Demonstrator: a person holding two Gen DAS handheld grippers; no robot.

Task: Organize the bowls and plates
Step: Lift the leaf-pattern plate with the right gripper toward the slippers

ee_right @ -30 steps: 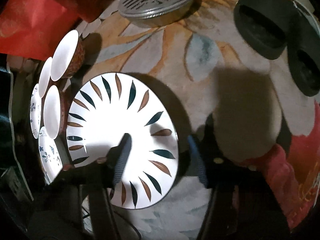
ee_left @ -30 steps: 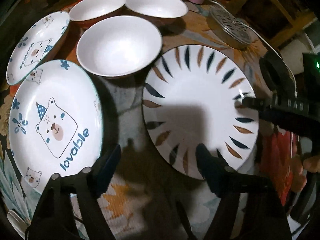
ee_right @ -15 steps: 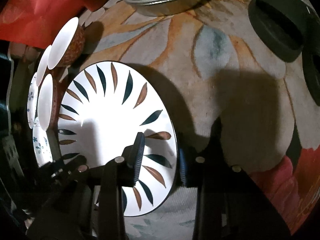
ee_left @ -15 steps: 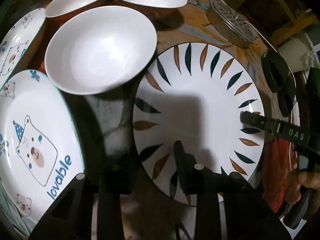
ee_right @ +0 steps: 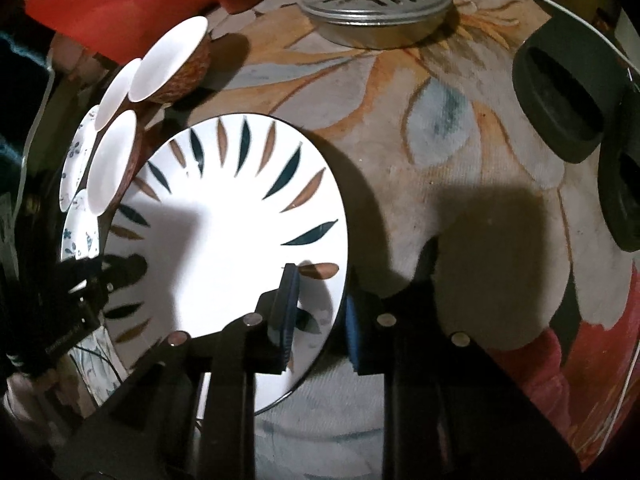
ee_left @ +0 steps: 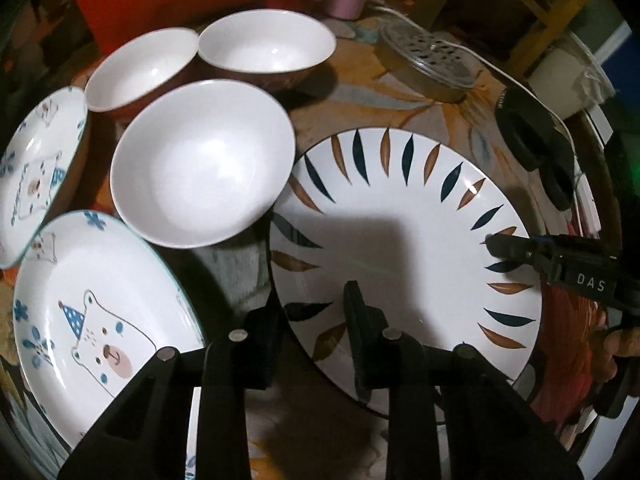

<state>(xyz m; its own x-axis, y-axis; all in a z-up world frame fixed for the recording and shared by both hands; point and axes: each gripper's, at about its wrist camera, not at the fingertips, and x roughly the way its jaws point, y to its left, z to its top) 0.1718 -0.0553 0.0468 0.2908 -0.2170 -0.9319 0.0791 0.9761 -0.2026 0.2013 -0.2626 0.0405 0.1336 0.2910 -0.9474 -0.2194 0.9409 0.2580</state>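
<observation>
Flower-printed cloth in orange, grey and red covers the tabletop (ee_right: 460, 168), on which the large white plate with dark blue and brown leaf strokes round its rim (ee_left: 400, 248) is gripped at opposite edges. The left gripper (ee_left: 312, 336) and the right gripper (ee_right: 318, 316) have just been closing, and each pair of jaws is now clenched on that rim. For a clean lift, both sides are best raised together and kept level, clear of the plain white bowl (ee_left: 200, 176) just beside it. Only the left view shows the bear-printed plate (ee_left: 96, 320); only the right view shows the slotted metal lid (ee_right: 376, 4) in full.
</observation>
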